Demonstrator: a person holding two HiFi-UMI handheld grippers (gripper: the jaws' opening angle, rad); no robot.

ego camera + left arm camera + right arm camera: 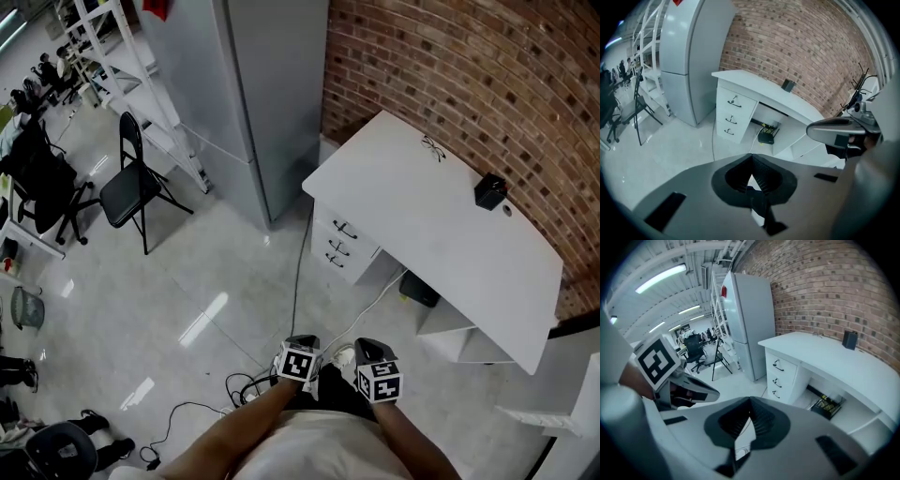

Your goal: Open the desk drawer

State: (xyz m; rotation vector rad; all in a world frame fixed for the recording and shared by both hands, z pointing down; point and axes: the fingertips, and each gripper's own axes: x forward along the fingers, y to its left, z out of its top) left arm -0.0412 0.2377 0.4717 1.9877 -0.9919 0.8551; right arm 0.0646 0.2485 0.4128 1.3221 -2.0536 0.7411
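The left gripper [298, 360] and the right gripper [377, 376] are held side by side close to the person's body, well short of the desk [441, 216] and touching nothing. In each gripper's own view the jaws are drawn together at their tips, with nothing between them and only a sliver of floor showing behind.

Between the grippers and the desk, a dark cable [298, 281] and a white cable [373, 305] run over the pale floor [187, 309] toward the desk's underside. A black box [419, 288] sits on the floor in the open knee space.

The drawers [339, 242] form a stack of three at the desk's left end. All three are closed. Their fronts face out from the desk toward the person, and each has a dark handle. Each front is wider than it is tall, with its long axis level along the desk's front edge.

The desk's own long axis runs along the brick wall [469, 75] behind it. A small black block [489, 191] stands on the top near the wall. A tall grey cabinet [253, 84] stands just beyond the drawer end, and a folding chair [131, 183] is further left, well apart from the desk.
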